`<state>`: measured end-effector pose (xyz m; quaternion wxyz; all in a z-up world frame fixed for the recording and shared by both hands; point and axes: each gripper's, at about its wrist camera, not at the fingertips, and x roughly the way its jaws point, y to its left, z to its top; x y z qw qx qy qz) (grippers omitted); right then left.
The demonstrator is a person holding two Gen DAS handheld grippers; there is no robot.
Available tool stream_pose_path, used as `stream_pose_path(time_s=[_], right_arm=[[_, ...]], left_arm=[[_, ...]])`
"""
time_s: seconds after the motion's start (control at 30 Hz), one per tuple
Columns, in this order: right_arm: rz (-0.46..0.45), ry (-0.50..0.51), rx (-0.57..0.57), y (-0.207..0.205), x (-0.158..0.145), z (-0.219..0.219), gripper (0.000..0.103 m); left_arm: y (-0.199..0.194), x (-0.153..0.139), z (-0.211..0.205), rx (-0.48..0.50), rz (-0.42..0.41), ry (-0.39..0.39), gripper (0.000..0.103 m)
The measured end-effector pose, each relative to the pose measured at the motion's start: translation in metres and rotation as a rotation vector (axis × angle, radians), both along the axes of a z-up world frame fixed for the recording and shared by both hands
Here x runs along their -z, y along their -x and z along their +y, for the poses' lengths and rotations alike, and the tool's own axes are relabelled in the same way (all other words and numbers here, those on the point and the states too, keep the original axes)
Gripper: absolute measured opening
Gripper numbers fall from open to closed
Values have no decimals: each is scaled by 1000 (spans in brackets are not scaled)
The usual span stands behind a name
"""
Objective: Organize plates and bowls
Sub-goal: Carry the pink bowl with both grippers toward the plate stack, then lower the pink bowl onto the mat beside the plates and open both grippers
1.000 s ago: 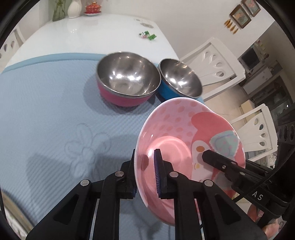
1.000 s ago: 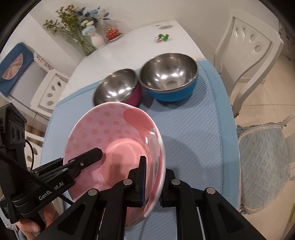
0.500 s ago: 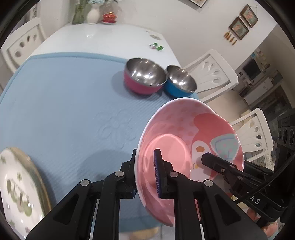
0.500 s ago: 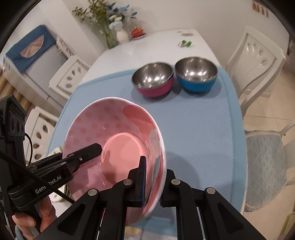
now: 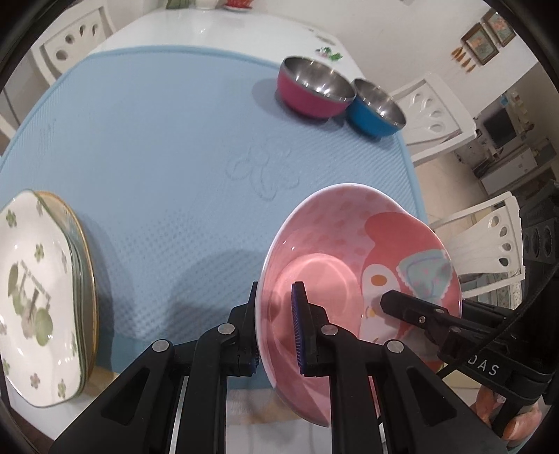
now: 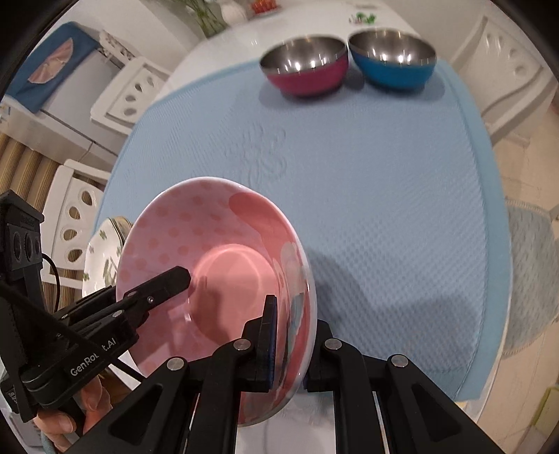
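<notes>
A pink cartoon-print bowl is held in the air over the near edge of the blue mat. My left gripper is shut on its left rim. My right gripper is shut on its right rim; the bowl also shows in the right wrist view. A pink steel bowl and a blue steel bowl stand side by side at the mat's far right. A stack of white clover-print plates lies at the near left.
White chairs stand along the table's right side and another at the left. A vase and a small red dish stand on the white table top beyond the mat. A wrapped candy lies behind the bowls.
Both grippers have pulled back toward the near edge with the pink bowl. The steel bowls now look farther away and the plate stack has come fully into the left view.
</notes>
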<state>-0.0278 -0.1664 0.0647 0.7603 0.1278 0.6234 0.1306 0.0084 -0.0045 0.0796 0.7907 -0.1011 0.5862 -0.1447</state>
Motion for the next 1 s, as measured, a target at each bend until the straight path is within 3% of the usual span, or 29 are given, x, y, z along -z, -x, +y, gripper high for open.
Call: stream_pose_path(time_s=[0.3,1.0], right_arm=[[101,10,-6,8,21,2,11],[121,2,-2,13,19,-3,11]], left_arm=[[9,19,-2,-7,47,-14,12],[23,27,17,-63,57,21,16]])
